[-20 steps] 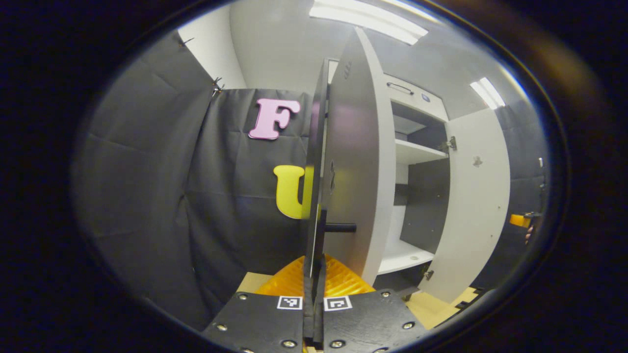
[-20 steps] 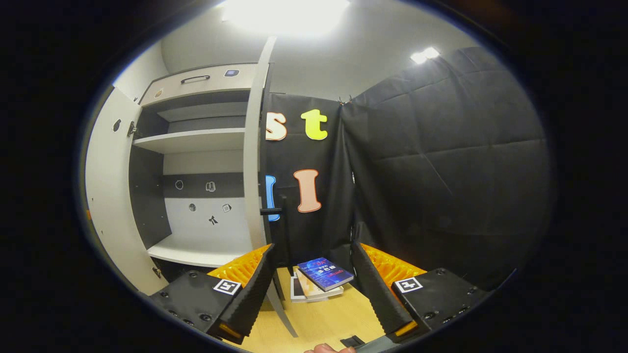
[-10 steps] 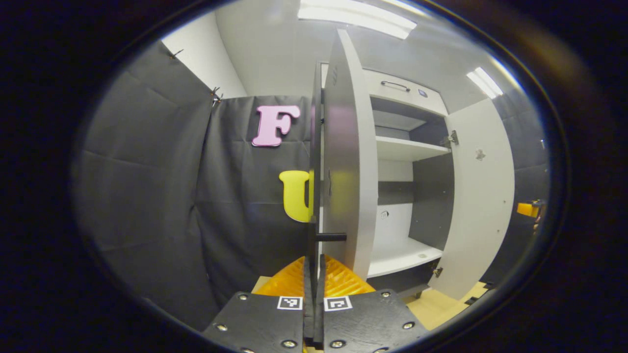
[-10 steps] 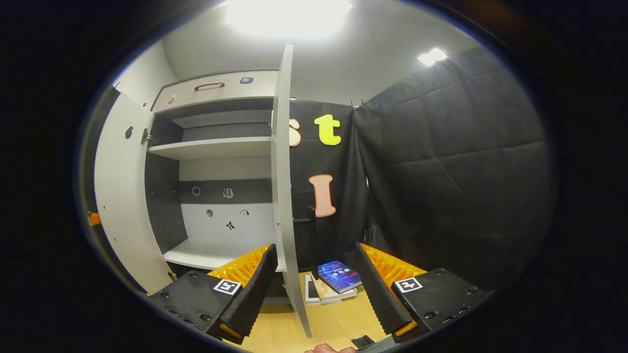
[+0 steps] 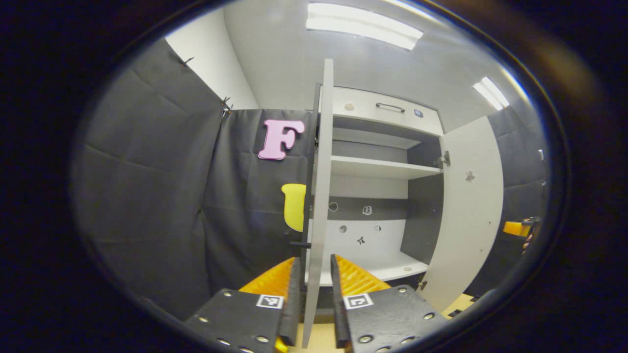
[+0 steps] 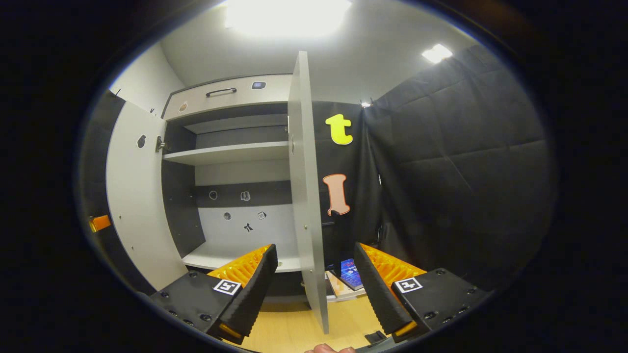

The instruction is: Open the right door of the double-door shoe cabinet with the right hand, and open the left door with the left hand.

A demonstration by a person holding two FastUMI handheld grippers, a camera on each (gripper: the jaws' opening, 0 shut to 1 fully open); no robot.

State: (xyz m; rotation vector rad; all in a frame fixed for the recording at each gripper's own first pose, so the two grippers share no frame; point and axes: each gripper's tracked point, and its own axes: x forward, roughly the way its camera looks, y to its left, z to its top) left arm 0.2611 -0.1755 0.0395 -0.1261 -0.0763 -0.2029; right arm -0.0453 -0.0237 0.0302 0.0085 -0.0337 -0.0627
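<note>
The shoe cabinet [image 5: 378, 169] stands with both doors swung out, its shelves bare. In the left gripper view the left door [image 5: 319, 186] is edge-on, its dark handle [image 5: 299, 243] on its left face. My left gripper [image 5: 315, 262] is open, its fingers [image 5: 293, 294] standing either side of the door's edge without pressing it. The right door [image 5: 471, 211] hangs wide open farther right. In the right gripper view the right door [image 6: 306, 196] is edge-on between the fingers [image 6: 260, 284] of my open right gripper [image 6: 315, 247], which are well apart from it. The left door [image 6: 137, 196] stands open at the left.
A white drawer front [image 5: 387, 105] with a handle tops the cabinet. Books [image 6: 351, 274] lie on the wooden floor [image 6: 294, 328] behind the right door. Black cloth walls close in on both sides. Part of a hand [image 6: 324, 349] shows at the bottom edge.
My left gripper was shut on the left door's edge and has opened and drawn back a little. The right gripper stays open, and the right door has drifted right in its view.
</note>
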